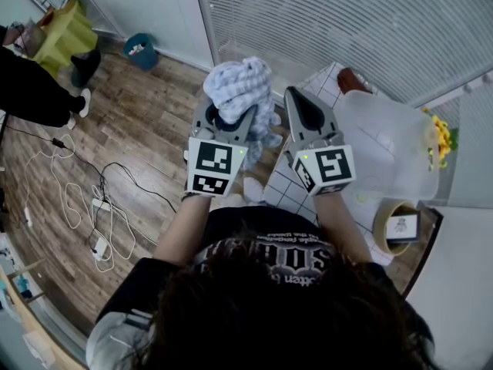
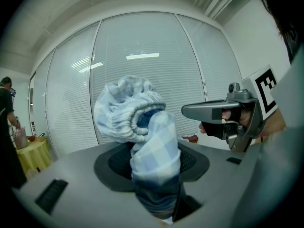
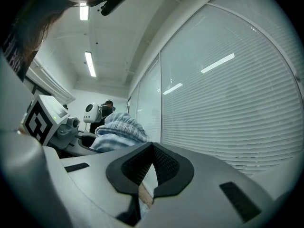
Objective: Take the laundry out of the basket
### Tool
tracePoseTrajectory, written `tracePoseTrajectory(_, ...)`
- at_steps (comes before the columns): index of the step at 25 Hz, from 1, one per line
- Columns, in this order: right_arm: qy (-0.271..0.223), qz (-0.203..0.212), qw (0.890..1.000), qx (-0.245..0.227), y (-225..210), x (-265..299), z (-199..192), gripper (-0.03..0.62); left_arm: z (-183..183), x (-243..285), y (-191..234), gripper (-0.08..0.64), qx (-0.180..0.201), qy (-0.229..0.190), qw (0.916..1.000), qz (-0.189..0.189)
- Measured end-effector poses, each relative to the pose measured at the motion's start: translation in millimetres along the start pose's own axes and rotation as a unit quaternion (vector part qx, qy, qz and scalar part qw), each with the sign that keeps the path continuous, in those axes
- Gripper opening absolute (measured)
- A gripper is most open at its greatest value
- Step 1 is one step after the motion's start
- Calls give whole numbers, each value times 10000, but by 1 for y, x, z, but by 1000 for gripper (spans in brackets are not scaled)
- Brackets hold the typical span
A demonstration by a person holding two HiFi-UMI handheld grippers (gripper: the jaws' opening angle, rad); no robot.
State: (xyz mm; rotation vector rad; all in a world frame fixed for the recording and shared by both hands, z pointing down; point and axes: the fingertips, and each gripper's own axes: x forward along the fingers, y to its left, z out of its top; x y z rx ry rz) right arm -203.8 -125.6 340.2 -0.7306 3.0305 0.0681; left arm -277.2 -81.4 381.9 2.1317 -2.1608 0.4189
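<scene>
The left gripper (image 1: 229, 119) is clamped on the laundry, a pale blue checked cloth (image 1: 239, 84). In the left gripper view the cloth (image 2: 153, 148) fills the gap between the two dark pads, which press on it from both sides, and its gathered, ribbed end bulges up and to the left above the tips. From the head view the bunched cloth is held up in the air, clear of the basket (image 1: 389, 156) and to the left of its rim, over the line where the wooden floor (image 1: 146, 122) meets the white tiled strip (image 1: 289, 185).

The right gripper (image 1: 302, 106) is just beside the left one, between the cloth and the basket. Its own view shows the two pads meeting at their tips with nothing between them, so it is closed and empty. The same view shows the cloth (image 3: 118, 129) off to its left.

The basket is a translucent plastic tub standing on the tiled strip at the right, near the window blinds (image 1: 347, 21). I cannot tell from the frames whether anything lies inside it. Yellow flowers (image 1: 441, 134) show past its far right edge.

On the wooden floor at the left lie loose white and black cables (image 1: 77, 199). Near the far left corner stand a person in black (image 1: 31, 87), a yellow table (image 1: 65, 28) and a small blue bin (image 1: 141, 51)
</scene>
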Motion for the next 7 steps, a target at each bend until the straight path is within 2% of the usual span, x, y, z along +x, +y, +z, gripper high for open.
tracePoseTrajectory(7, -21, -26, 10000, 19, -4, 1, 0, 26, -2, 3, 0, 204, 0, 58, 10000, -35)
